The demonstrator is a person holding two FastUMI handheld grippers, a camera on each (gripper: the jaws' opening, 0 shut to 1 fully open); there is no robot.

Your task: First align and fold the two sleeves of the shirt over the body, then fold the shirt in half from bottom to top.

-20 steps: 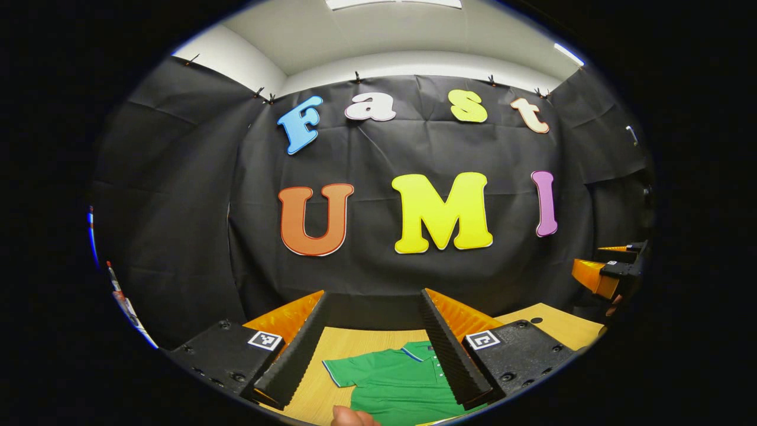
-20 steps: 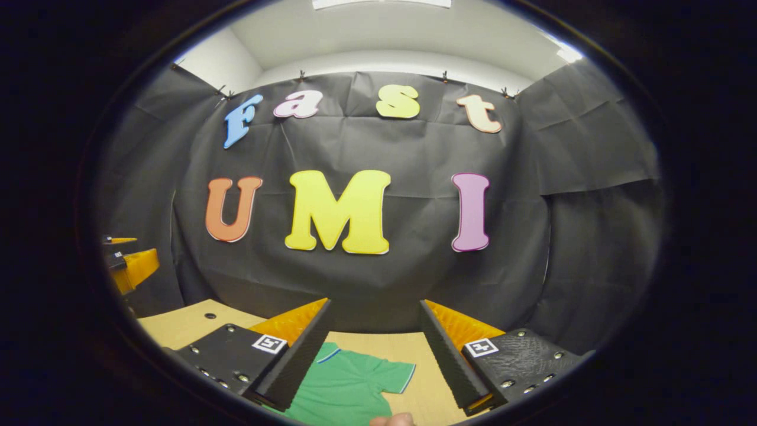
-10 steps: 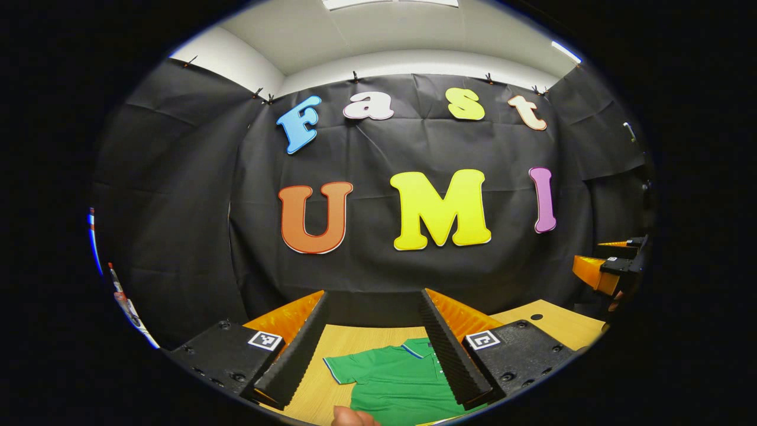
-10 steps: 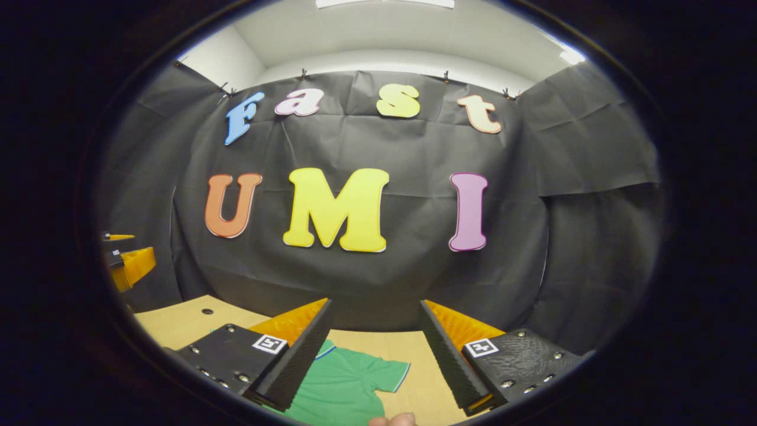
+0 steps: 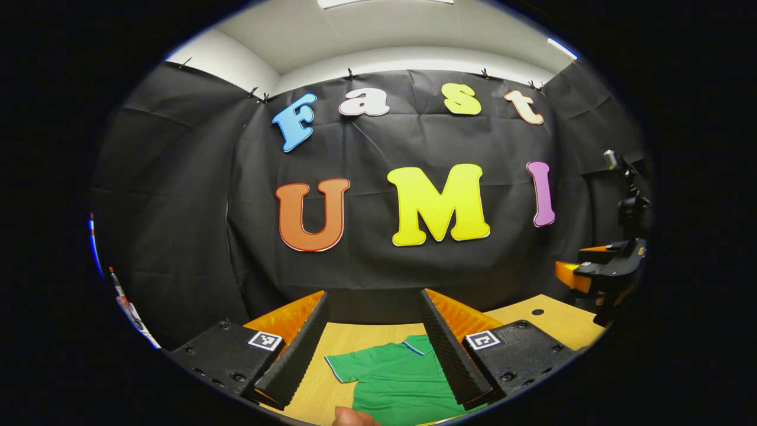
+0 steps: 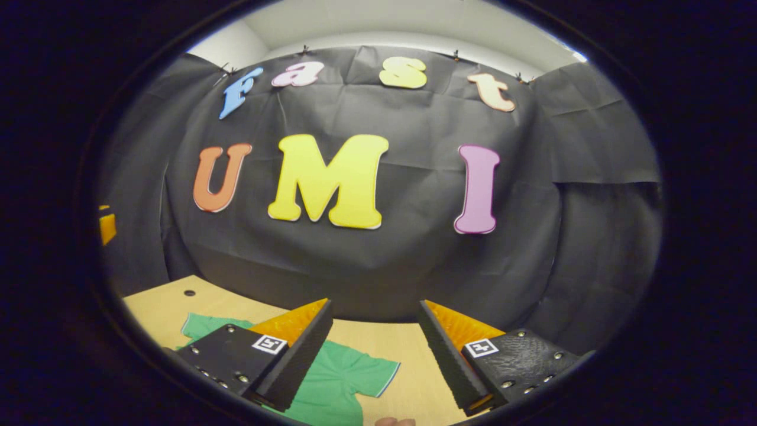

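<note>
Two grippers up over the shirt, both spread wide and holding nothing!
Left gripper (image 5: 374, 337) and right gripper (image 6: 374, 343) hover above the green shirt (image 5: 397, 378), lying flat on the wooden table (image 6: 171, 305), sleeves out.

Black cloth wall (image 5: 177, 195), white ceiling (image 5: 384, 29), wooden table (image 6: 159, 307).

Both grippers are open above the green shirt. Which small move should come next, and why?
Probably lower the right gripper toward the sleeve lying between its fingers. The shirt lies flat on the table with both sleeves spread out, so nothing is folded yet. Both grippers are open and above the cloth, the left gripper over the other sleeve, so a sleeve fold comes first.
</note>
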